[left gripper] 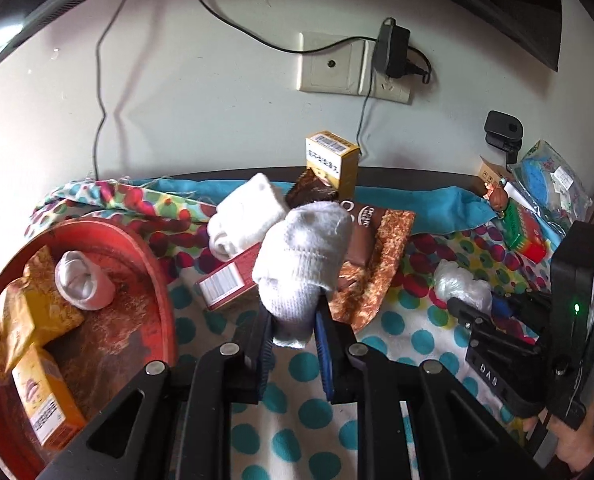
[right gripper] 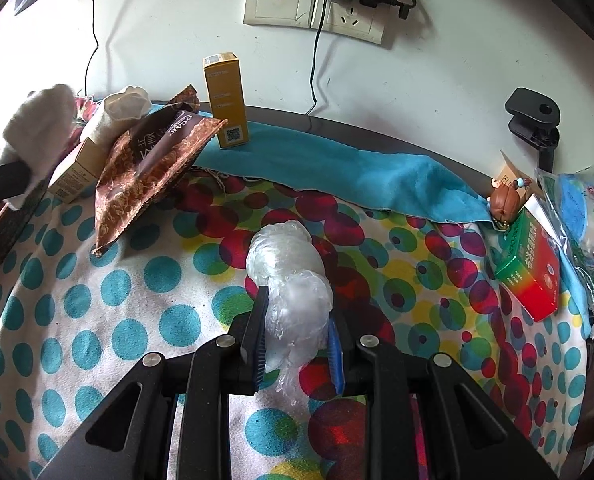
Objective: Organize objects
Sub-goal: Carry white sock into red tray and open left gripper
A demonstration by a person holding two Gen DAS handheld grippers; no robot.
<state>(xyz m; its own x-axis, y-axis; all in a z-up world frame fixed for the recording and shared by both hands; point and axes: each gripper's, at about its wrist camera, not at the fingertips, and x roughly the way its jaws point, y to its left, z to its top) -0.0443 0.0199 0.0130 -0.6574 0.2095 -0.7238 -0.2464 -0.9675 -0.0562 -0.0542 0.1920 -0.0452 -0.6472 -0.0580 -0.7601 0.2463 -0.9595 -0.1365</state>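
While the left gripper (left gripper: 293,320) clamped a rolled white sock (left gripper: 301,264) above the polka-dot cloth (left gripper: 297,404), the right gripper (right gripper: 297,340) pinched a crumpled plastic bag (right gripper: 289,280) resting on that cloth. Red tray (left gripper: 153,264) sat left, holding another sock (left gripper: 83,284). Yellow box (left gripper: 333,160) stood upright by the wall.

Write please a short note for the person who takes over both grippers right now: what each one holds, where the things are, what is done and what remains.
Left gripper: shut on a white sock, held just right of the red tray.
Right gripper: shut on a clear plastic wad, low over the dotted cloth.
Done: the tray already holds another sock, a yellow packet and an orange box.
Left: a rolled sock, a brown snack bag, a red box under them, an upright yellow box at the back, and a green box at the far right.
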